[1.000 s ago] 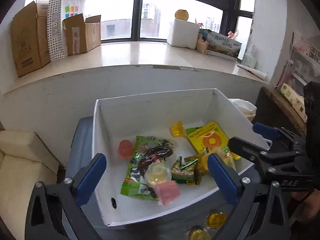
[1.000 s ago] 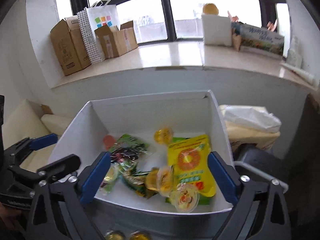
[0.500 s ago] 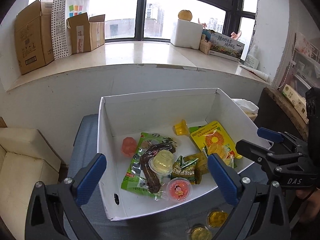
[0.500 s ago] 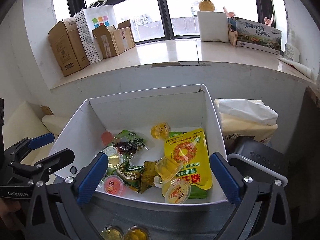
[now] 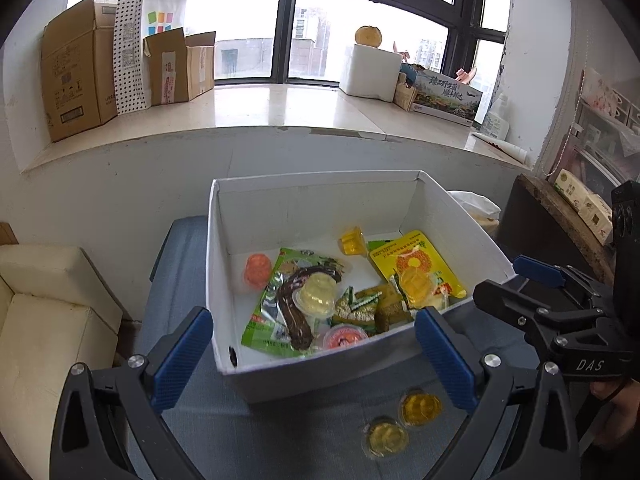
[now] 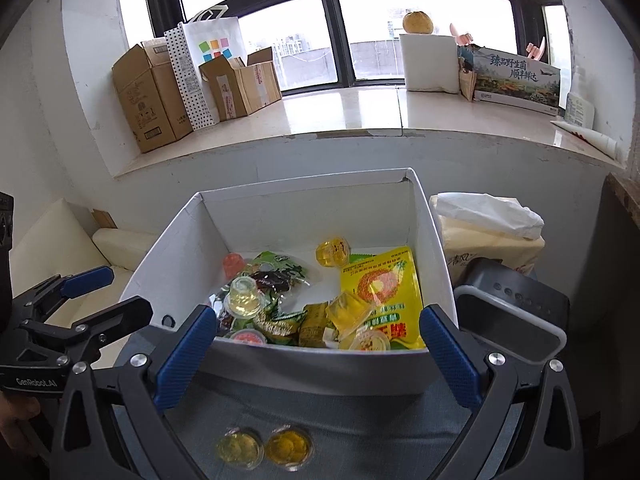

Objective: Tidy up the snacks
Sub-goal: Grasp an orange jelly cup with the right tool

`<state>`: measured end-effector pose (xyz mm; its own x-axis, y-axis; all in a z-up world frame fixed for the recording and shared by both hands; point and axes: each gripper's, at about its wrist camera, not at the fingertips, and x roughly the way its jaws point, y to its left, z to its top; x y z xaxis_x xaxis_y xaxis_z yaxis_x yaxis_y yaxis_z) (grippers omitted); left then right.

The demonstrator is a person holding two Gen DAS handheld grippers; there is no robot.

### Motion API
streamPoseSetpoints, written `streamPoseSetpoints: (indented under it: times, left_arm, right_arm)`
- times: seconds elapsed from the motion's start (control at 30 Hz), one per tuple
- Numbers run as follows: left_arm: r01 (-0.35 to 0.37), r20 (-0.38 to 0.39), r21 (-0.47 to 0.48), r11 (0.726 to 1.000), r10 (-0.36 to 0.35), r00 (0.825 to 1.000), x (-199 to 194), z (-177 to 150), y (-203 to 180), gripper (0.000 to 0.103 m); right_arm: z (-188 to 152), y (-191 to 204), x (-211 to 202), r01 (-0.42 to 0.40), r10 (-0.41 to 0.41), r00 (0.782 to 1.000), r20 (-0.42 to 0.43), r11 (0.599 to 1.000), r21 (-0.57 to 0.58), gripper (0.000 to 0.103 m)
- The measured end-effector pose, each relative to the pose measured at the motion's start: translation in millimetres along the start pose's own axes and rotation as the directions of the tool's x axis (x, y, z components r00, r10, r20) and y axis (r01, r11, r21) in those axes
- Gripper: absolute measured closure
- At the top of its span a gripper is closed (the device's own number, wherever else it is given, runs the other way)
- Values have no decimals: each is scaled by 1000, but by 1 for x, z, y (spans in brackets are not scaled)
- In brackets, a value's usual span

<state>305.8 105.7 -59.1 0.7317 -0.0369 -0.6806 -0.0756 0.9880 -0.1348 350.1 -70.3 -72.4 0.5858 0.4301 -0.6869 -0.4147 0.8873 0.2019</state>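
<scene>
A white cardboard box (image 5: 316, 372) (image 6: 320, 372) stands on a blue-grey cloth surface and holds several snacks: a yellow packet (image 5: 416, 264) (image 6: 380, 288), a green packet (image 5: 280, 300), jelly cups (image 5: 318, 294) (image 6: 244, 300) and small green wrappers. Two yellow jelly cups (image 5: 404, 420) (image 6: 264, 448) lie on the cloth in front of the box. My left gripper (image 5: 316, 354) is open and empty, in front of the box. My right gripper (image 6: 316, 356) is open and empty, also in front of it. Each gripper shows in the other's view, the right (image 5: 536, 300) and the left (image 6: 80, 312).
A cream sofa (image 5: 44, 320) stands left of the cloth surface. A black speaker (image 6: 516, 316) and a tissue pack (image 6: 488, 224) sit right of the box. Behind runs a white wall with a windowsill (image 5: 280, 108) carrying cardboard boxes and a paper bag.
Both grippers have drawn back from over the box toward me. The two yellow cups on the cloth show more fully. A jelly cup that was falling has settled in the box.
</scene>
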Motion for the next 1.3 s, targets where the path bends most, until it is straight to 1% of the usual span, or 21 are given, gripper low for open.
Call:
streamPoseSetpoints:
  times: [0.17, 0.23, 0.33, 0.43, 0.5, 0.57, 0.6, 0.63, 0.73, 0.83, 0.87, 0.93, 0.97, 1.0, 1.03, 1.07, 1.1, 1.13, 1.17, 1.3]
  left_arm:
    - [8, 8, 10, 1000, -8, 1000, -25, -31, -4, 0]
    - [15, 22, 0, 1000, -15, 1000, -38, -48, -3, 0]
    - [41, 13, -22, 999, -41, 999, -49, -74, -3, 0]
    - [61, -4, -45, 997, -61, 998, -55, -100, -2, 0]
    - [61, -7, -51, 997, -61, 998, -59, -114, -3, 0]
    - [64, -12, -74, 995, -65, 998, -63, -127, -3, 0]
    - [74, -13, -99, 992, -76, 997, -65, -134, -2, 0]
    - [79, -13, -109, 991, -81, 997, -67, -139, -1, 0]
    - [67, -24, -94, 993, -70, 997, -68, -149, -5, 0]
    - [69, -45, -103, 992, -74, 996, -66, -155, -5, 0]
    - [68, -47, -108, 992, -74, 996, -66, -157, -4, 0]
    - [68, -50, -113, 991, -74, 996, -66, -159, -2, 0]
    - [67, -51, -116, 991, -74, 996, -66, -160, -2, 0]
    - [66, -55, -117, 991, -73, 996, -65, -161, -2, 0]
    - [64, -58, -119, 991, -72, 996, -64, -161, -1, 0]
    - [63, -60, -120, 991, -71, 996, -63, -161, -1, 0]
    - [63, -61, -121, 991, -71, 996, -62, -162, -1, 0]
    - [63, -63, -122, 991, -71, 996, -61, -162, 0, 0]
    - [63, -65, -122, 991, -71, 995, -60, -162, 0, 0]
    - [65, -80, -113, 991, -74, 994, -51, -162, -3, 0]
  right_arm:
    - [-28, 6, -24, -18, 19, 1000, 16, 999, -28, 0]
    - [-43, 7, -29, -43, 43, 999, 14, 999, -26, 0]
    - [-65, 8, -29, -26, 26, 1000, 2, 999, -25, 0]
    - [-83, 7, -23, -27, 27, 999, -21, 1000, -10, 0]
    - [-93, 5, -16, -35, 35, 999, -39, 999, -11, 0]
    - [-101, 6, -9, -40, 38, 998, -55, 999, -32, 0]
    - [-105, 7, -5, -30, 27, 998, -60, 998, -47, 0]
    - [-107, 7, -2, -21, 18, 998, -65, 998, -55, 0]
    - [-112, 7, 11, -6, 1, 996, -85, 998, -57, 0]
    - [-115, 10, 24, 9, -17, 995, -100, 997, -82, 0]
    - [-116, 11, 29, 16, -25, 994, -104, 996, -92, 2]
    - [-117, 13, 38, 31, -43, 992, -118, 994, -106, 7]
    - [-117, 14, 42, 41, -55, 991, -124, 993, -113, 18]
    - [-117, 15, 47, 34, -49, 990, -135, 993, -116, 27]
    - [-117, 16, 51, 27, -45, 987, -153, 993, -116, 30]
    - [-117, 15, 54, 19, -39, 985, -168, 993, -119, 42]
    - [-116, 16, 56, 14, -36, 983, -178, 992, -123, 50]
    - [-114, 17, 55, 14, -36, 985, -171, 992, -129, 52]
    - [-112, 17, 55, -3, -18, 986, -168, 992, -127, 64]
    - [-111, 12, 51, -23, 3, 986, -169, 993, -120, 64]
